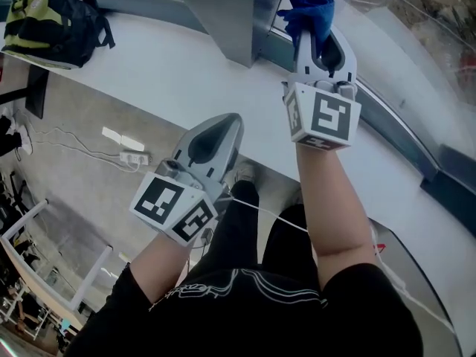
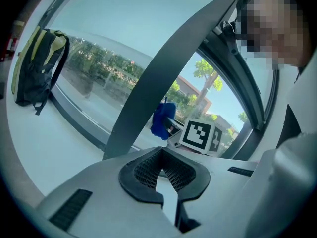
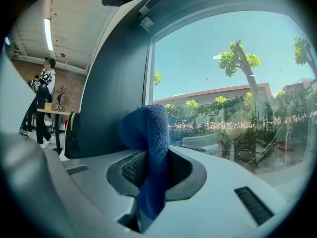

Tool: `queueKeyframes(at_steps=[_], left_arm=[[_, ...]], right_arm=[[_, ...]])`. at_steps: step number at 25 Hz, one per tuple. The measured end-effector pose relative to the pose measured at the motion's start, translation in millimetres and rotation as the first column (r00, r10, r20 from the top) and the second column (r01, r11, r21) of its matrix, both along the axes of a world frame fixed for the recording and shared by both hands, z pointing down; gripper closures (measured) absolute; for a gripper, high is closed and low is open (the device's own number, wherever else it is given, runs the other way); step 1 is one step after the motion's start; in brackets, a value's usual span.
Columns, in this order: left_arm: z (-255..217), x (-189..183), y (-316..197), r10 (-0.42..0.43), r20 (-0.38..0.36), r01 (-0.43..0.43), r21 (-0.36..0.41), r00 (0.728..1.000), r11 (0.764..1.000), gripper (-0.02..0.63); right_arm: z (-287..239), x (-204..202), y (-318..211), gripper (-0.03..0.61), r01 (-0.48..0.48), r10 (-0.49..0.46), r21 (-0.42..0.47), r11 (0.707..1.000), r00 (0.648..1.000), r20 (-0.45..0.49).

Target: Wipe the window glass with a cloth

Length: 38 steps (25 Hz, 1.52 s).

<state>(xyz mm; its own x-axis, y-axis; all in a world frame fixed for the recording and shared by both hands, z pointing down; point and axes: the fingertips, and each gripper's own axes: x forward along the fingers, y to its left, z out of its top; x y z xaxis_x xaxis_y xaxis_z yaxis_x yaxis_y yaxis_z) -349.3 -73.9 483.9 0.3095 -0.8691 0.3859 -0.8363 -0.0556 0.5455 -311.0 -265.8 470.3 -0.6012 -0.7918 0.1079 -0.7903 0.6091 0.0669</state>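
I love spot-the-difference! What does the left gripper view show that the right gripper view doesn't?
Only the left gripper view: the marker cube on the right gripper, and the left gripper, shut and empty. Only the right gripper view: people by a table, a ceiling light. Both: the cloth, the window, trees outside.

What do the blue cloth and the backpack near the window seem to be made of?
The blue cloth looks like microfibre or terry: its folds show a fine, matte, nubby pile. The backpack seems to be woven synthetic fabric in black and yellow-green, with soft creases and a slight sheen. The exact fibre cannot be told.
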Motion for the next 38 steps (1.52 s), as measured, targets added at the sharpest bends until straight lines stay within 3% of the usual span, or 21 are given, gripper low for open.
queueKeyframes(at_steps=[6,13,27,38], left_arm=[[7,20,-8,0.008,0.024,-0.008,-0.019,1.0,1.0,0.608],[-1,84,-21,0.082,0.015,-0.082,-0.009,0.997,0.997,0.608],[-9,268,-37,0.237,0.023,-0.237,0.005,0.971,0.971,0.607],[1,387,-43,0.34,0.019,-0.34,0.008,0.94,0.94,0.609]], right_arm=[[-2,34,-5,0.515,-0.019,0.019,0.0,1.0,1.0,-0.004],[-10,104,-4,0.515,-0.057,0.058,0.024,0.998,0.998,-0.031],[-20,327,1,0.515,-0.21,0.212,0.049,0.976,0.977,-0.038],[-11,477,0,0.515,-0.328,0.333,0.074,0.942,0.941,-0.062]])
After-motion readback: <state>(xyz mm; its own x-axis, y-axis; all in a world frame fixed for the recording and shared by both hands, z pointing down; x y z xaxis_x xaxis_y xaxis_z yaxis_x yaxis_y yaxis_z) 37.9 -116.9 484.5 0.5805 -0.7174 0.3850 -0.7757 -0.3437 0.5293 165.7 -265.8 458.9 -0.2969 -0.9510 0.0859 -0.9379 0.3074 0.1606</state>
